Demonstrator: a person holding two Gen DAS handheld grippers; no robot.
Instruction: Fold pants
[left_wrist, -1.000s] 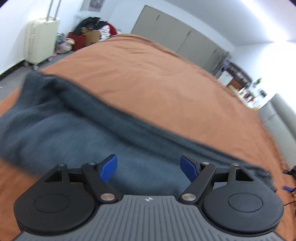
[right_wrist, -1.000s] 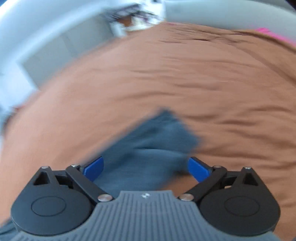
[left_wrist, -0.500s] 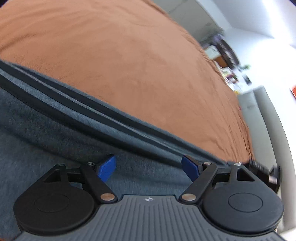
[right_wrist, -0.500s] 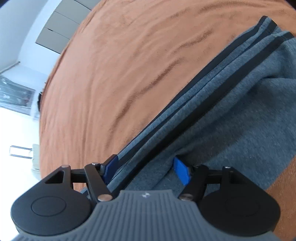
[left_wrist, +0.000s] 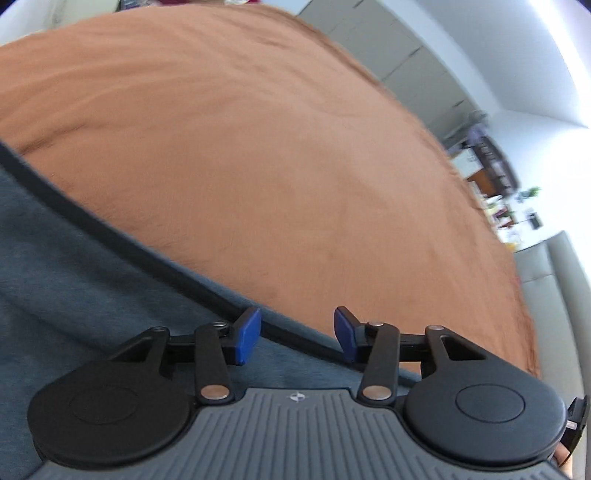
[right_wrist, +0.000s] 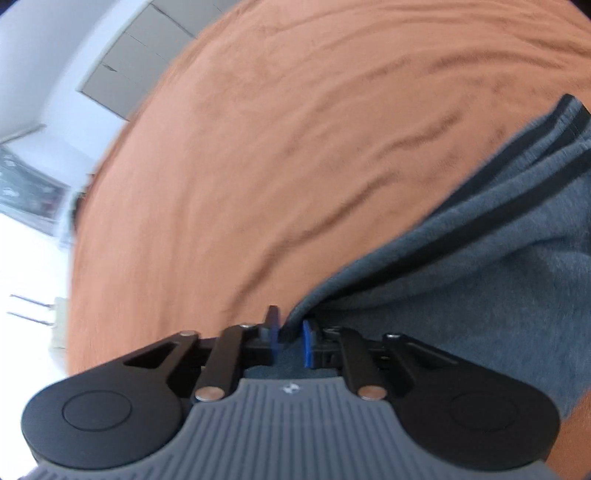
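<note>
Right claw (right_wrist: 290, 339) pinched narrow on edge of grey pants (right_wrist: 480, 280). Left claw (left_wrist: 297, 334) spread wide over striped hem. Orange blanket (left_wrist: 258, 166) underneath.

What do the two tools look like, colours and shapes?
Both match. The left tool and right tool each have a grey ribbed body with a small round logo at its front edge, two round black discs at the sides, black linkage bars with silver pivot pins, and blue fingertips. No cables or sleeves show.
</note>
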